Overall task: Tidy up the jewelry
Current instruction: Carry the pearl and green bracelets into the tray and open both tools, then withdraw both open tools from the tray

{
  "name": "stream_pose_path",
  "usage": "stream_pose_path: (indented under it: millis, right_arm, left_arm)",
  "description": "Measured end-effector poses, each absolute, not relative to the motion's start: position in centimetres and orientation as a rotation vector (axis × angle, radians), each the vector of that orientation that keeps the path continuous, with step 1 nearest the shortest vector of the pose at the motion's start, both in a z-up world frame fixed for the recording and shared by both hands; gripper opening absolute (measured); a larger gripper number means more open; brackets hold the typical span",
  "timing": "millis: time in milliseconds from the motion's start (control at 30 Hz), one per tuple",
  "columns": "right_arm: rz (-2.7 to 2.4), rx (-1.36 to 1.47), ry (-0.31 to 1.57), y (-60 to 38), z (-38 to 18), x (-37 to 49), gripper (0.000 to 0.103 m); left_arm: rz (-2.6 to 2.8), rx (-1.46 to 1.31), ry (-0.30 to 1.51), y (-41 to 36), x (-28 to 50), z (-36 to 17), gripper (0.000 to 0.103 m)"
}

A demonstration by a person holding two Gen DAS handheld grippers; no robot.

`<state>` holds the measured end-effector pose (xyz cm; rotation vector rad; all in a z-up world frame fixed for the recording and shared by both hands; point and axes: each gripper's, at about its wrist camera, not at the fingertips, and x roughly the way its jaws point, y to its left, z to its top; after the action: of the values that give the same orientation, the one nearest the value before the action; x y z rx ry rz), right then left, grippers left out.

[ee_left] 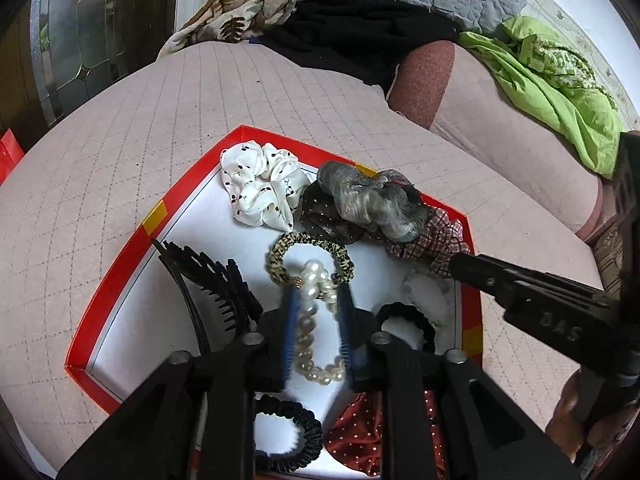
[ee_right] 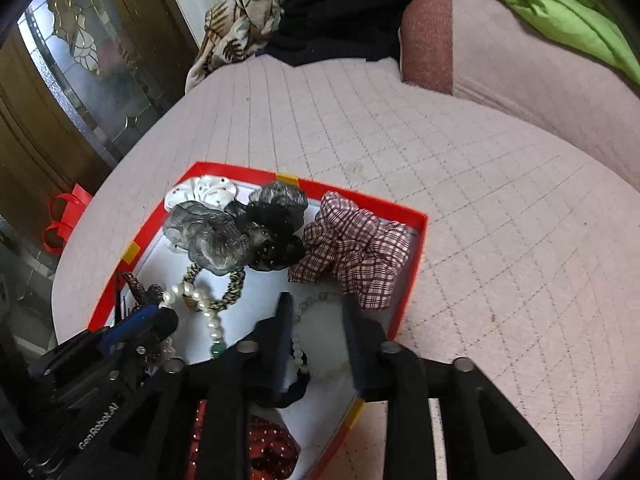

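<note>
Quilted pink bed point(ee_right: 400, 140), leaded-glass door point(ee_right: 80, 68)

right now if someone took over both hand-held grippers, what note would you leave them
Left hand-held gripper: jaws part open, straddling the pearl bracelet, pads not pressing it.
Right hand-held gripper: jaws part open over a pale bead bracelet, nothing held.
Everything sits in the red box: scrunchies along the far side, black comb at its left wall.
Done: all items are in the box. Left: possibly tidying; pearls overlap the leopard tie.
</note>
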<state>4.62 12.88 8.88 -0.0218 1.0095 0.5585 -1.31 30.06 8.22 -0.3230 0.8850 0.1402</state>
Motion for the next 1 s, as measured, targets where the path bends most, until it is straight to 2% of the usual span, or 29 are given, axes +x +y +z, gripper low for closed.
stream_pose_path:
  millis: [100, 167, 233, 300, 500, 900, 1000]
  right_arm:
    - [0.554, -0.014, 0.991, 11.9, 9.5, 4.1, 0.034]
    - [0.535, -0.016, 0.986, 11.0, 9.6, 3.7, 0.034]
    - [0.515, -0.021, 0.992, 10.3, 9.3, 3.3, 0.034]
    - [0.499, -0.027, 1.006, 9.8, 8.7, 2.9, 0.034]
    - [0.476, -0.018, 1.055, 9.4, 6.8, 2.3, 0.034]
    - [0.393, 0.004, 1.011, 2.7, 8.2, -2.7, 0.034]
    - [0.357, 0.013, 1.012, 0.5, 8.2, -4.5, 0.039]
  left_arm:
    - [0.115, -0.317, 0.867, 29.6, -1.8, 8.7, 0.024]
    - [0.102, -0.306, 0.858, 29.1, -2.2, 9.0, 0.027]
    - [0.093, -0.277, 0.843, 28.4, -2.7, 9.4, 0.035]
    - [0.093, -0.247, 0.827, 27.7, -3.0, 9.7, 0.037]
    - [0.076, -0.211, 0.803, 26.7, -3.8, 10.2, 0.038]
    - [0.068, -0.159, 0.797, 24.7, -4.5, 10.5, 0.041]
    - [0.079, -0.115, 0.778, 23.3, -5.6, 10.8, 0.041]
